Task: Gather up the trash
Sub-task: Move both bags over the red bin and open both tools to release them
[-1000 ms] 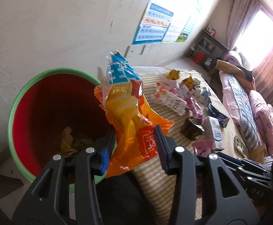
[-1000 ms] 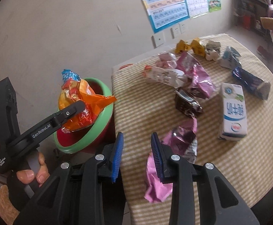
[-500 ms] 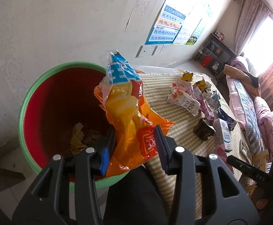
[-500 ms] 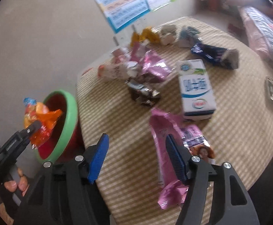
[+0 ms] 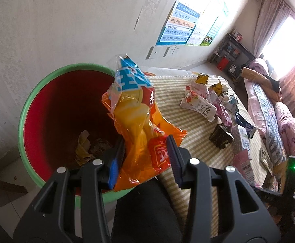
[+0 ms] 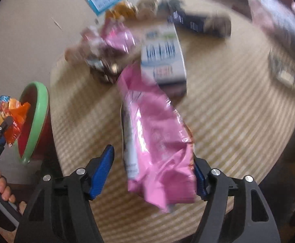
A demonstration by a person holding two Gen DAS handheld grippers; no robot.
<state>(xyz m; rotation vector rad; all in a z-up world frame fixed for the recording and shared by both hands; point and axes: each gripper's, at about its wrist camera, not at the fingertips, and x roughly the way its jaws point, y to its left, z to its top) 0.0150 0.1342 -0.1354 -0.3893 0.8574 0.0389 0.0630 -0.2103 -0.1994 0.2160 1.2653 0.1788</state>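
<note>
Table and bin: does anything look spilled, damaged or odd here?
Nothing spilled or damaged. Crumpled wrappers litter the checked tablecloth, which suits the task. The left gripper holds an orange snack bag over the red bin; the right gripper is opening around a pink bag.

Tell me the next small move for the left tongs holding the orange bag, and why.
Probably nudge the left tongs a little further over the bin, then open them. The orange snack bag is pinched between them at the bin's near rim, partly over the table side, so dropping it now might miss. The right tongs are opening around the pink wrapper.
</note>
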